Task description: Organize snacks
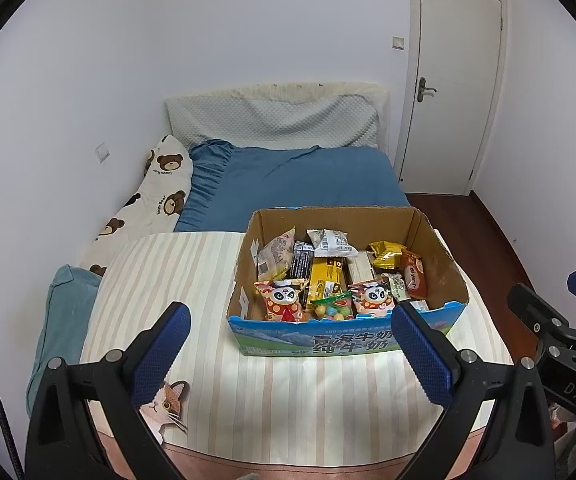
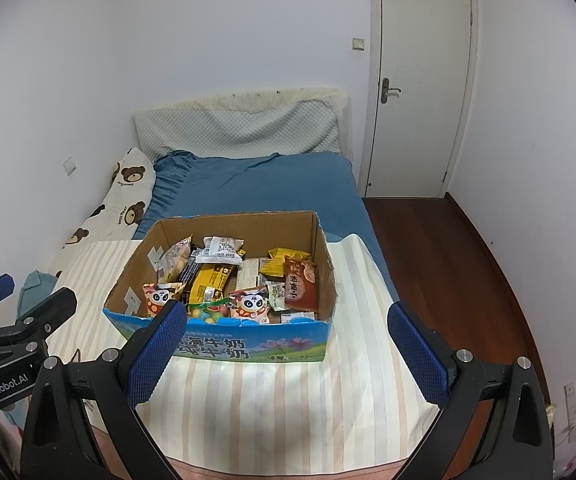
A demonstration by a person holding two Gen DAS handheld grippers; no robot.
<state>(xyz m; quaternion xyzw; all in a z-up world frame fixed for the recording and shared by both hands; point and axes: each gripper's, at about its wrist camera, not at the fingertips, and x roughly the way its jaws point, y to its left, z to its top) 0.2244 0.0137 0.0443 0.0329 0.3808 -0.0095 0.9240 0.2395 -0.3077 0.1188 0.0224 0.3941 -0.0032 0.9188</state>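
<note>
Hovering: two open tongs, left tongs [image 1: 289,332], right tongs [image 2: 288,332]; one snack box [image 1: 327,340]; two panda packets [image 1: 284,300].

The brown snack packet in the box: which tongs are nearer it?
Right, I'd judge. The brown snack packet lies at the box's right end; the right tongs hover open before that end, the left tongs open, further left.

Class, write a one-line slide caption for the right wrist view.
Open gripper faces a cardboard box of snacks on a bed.
</note>
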